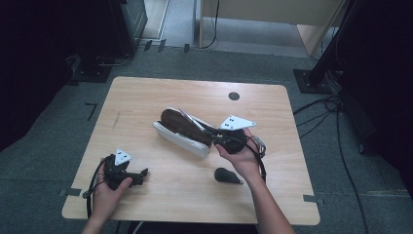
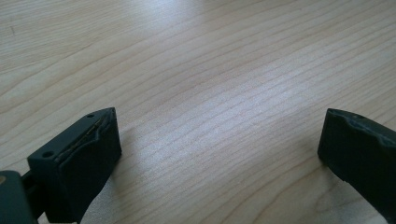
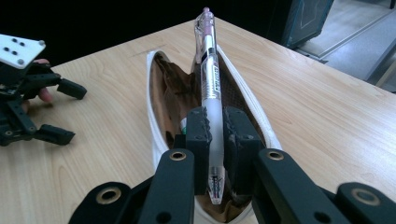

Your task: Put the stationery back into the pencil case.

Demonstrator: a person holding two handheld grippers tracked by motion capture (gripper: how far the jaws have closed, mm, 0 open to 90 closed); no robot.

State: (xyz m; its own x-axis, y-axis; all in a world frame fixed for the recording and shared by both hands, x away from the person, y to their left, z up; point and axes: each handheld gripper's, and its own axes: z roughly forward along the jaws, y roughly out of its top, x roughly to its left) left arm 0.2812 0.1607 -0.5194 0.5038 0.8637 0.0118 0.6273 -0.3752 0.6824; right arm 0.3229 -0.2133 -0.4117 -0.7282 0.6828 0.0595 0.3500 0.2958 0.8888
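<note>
Right gripper (image 3: 215, 135) is clamped on a clear pen (image 3: 210, 79) – pads pinch its barrel near the lower end, and the pen runs straight up the middle of the right gripper view, clip end toward the top. Under it lies an open white pencil case (image 3: 156, 126) with a brown lining, mouth gaping, lengthwise from bottom centre to upper centre of that frame. Pen sits over the opening; cannot tell if it touches the lining.

In the high view the case (image 1: 181, 139) lies diagonally at table centre, the right gripper (image 1: 214, 135) at its lower-right end, the pen (image 1: 191, 119) slanting above the case. A small dark object (image 1: 227, 176) lies on the wooden table (image 1: 146, 97) just below the right hand, apart from the case.

Left gripper (image 1: 141, 174) rests at lower left of the high view, well apart from the case – jaws apart, bare wood between them in the left gripper view (image 2: 219, 140).
</note>
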